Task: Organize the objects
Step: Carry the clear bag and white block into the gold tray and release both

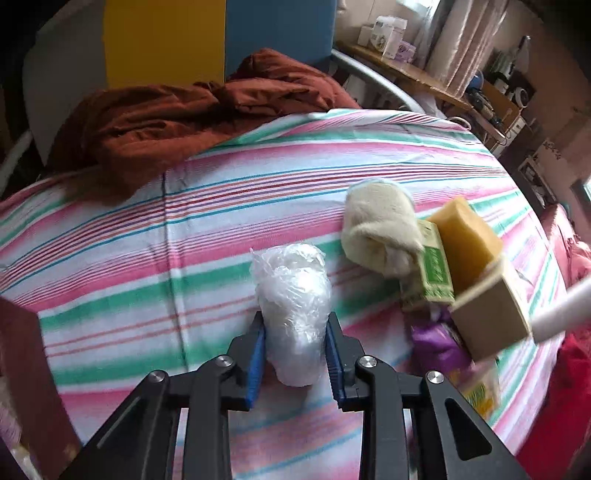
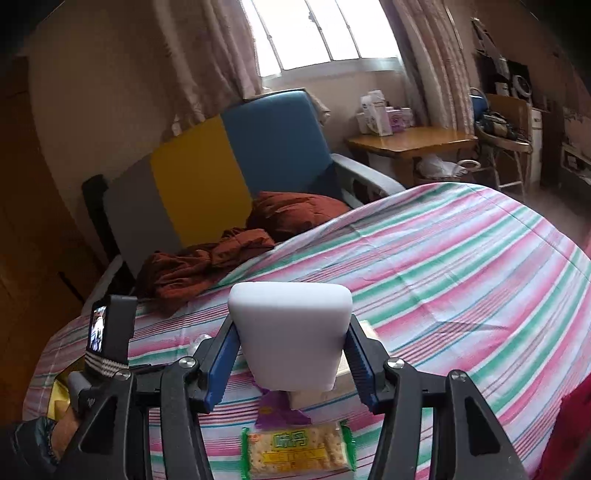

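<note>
We see a bright window (image 2: 317,33) between pale curtains (image 2: 214,55), a blue and yellow chair (image 2: 236,155), a wooden side table (image 2: 410,142), and a striped bed sheet (image 2: 443,266).

My left tool (image 1: 295,332) tilts steeply down, its blue pads pressed against both sides of a crumpled clear plastic bundle (image 1: 293,295). My right tool (image 2: 291,354) angles gently downward, its jaws clamping a white block (image 2: 290,332) at its sides.
</note>
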Demonstrator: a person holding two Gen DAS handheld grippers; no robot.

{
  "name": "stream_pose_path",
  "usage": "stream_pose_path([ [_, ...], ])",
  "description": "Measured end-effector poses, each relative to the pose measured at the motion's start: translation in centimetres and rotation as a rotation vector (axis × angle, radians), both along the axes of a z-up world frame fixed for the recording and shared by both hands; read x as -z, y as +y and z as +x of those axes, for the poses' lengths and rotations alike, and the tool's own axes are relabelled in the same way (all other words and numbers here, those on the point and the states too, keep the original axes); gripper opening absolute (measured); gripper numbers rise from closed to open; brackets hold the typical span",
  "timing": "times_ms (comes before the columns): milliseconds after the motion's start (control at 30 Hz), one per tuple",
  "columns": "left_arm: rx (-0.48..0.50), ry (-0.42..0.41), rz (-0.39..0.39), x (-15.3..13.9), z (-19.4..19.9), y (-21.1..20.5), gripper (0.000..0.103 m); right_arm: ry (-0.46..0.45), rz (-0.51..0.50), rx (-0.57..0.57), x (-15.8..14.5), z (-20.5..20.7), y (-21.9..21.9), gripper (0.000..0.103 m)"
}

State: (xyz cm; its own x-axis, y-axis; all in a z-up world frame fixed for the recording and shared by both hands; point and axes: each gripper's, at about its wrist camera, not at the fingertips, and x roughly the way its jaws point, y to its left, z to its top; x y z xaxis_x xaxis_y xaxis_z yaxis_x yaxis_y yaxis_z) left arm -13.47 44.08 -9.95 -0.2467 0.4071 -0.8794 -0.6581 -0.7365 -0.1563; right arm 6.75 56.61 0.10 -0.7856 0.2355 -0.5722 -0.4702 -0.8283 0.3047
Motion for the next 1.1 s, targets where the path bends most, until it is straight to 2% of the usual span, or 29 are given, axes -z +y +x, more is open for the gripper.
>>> stream_pose_path([
  [267, 0.022, 0.065, 0.079, -4.7, 4.9, -4.3, 0.030, -0.005, 0.000, -0.122, 0.2, -1.1, -1.7, 0.056],
  [667, 0.000, 0.214, 0.144, -10.8, 9.4, -11.0, 0.030, -0.016, -0.011, -0.140, 0.6, -1.3, -2.1, 0.056],
  [867, -0.036, 0.265, 0.139, -11.8, 10.6, -15.2, 0.030, -0.057, -0.015, -0.181, 1.2, -2.0, -3.2, 0.056],
  [1100, -0.105, 0.266, 0.133, -11.4, 10.6, -20.4, 0.030, -0.072, -0.030, -0.245, 1.1, -2.8, -5.3, 0.056],
])
